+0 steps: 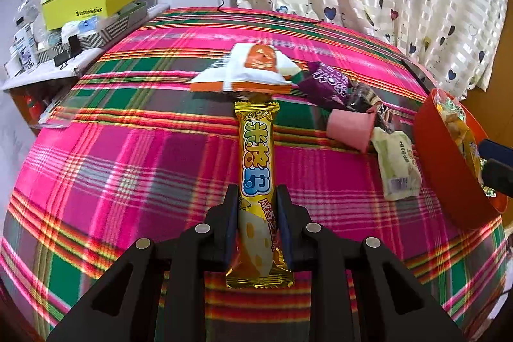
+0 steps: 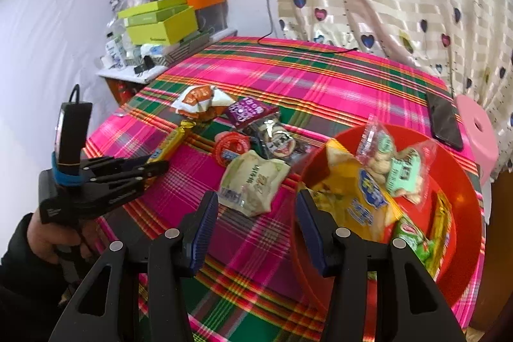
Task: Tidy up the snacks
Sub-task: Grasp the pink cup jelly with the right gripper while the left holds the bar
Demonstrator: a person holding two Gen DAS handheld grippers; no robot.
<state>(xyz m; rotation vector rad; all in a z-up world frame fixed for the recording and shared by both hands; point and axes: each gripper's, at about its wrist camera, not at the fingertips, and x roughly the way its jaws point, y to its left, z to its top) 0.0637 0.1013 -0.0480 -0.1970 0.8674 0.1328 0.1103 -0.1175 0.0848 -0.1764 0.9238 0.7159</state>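
The red plastic bowl [image 1: 449, 169] is cut off at the left wrist view's right edge, and only two dark tips of the right gripper [image 1: 495, 164] show there. The pale green snack packet [image 2: 253, 181] has print too blurred to read. A dark clear-wrapped snack [image 1: 362, 96] lies partly hidden behind the purple sachet [image 1: 327, 84]. The person's left hand [image 2: 48, 237] is half covered by a black sleeve. Small items beside the lime-green cardboard boxes [image 2: 160, 23] are too small to tell apart.
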